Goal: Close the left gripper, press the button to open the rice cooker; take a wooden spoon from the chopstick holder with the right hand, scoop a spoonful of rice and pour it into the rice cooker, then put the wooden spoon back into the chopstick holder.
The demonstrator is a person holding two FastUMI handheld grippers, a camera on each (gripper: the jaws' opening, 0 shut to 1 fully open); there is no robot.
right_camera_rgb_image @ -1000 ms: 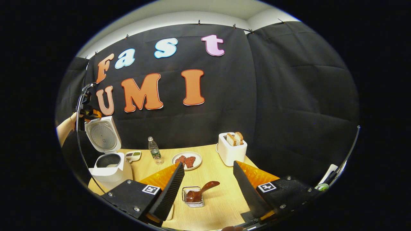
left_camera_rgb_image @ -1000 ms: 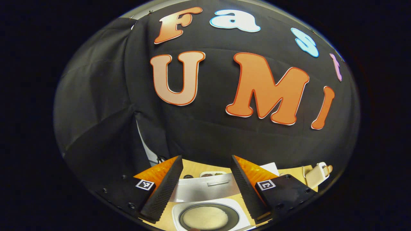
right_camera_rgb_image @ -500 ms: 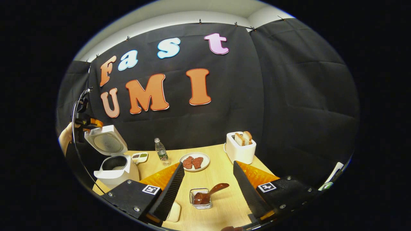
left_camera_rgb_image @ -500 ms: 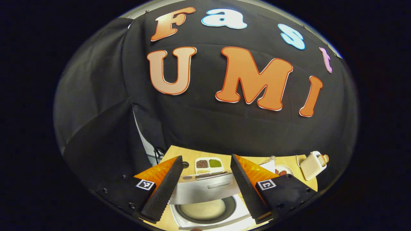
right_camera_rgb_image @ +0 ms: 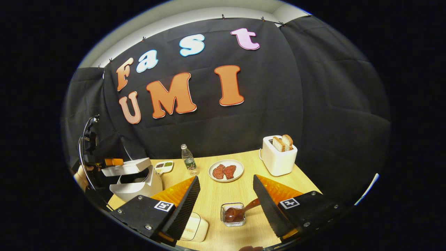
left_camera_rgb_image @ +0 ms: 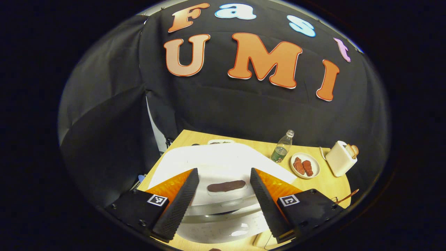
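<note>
Left tongs (left_camera_rgb_image: 223, 198) are spread wide, hovering right over the rice cooker (left_camera_rgb_image: 223, 174) lid, which is tipped most of the way down; nothing between the fingers. From the right gripper view you can see the cooker (right_camera_rgb_image: 134, 181) sits at the far left edge of the surface (right_camera_rgb_image: 306, 181), lid propped only a crack above the body, with the other tongs (right_camera_rgb_image: 113, 162) on top of it. Right tongs (right_camera_rgb_image: 226, 205) are released too, grasping nothing. The wooden spoon (right_camera_rgb_image: 240, 212) sits bowl-down in the chopstick holder (right_camera_rgb_image: 232, 219), handle leaning right until it slips behind the right finger. Small container (right_camera_rgb_image: 197, 228) just left of the holder, near the front edge. Plate (right_camera_rgb_image: 225, 170), bottle (right_camera_rgb_image: 188, 162) and toaster (right_camera_rgb_image: 278, 157) line the back, leaving open wood in the middle.
</note>
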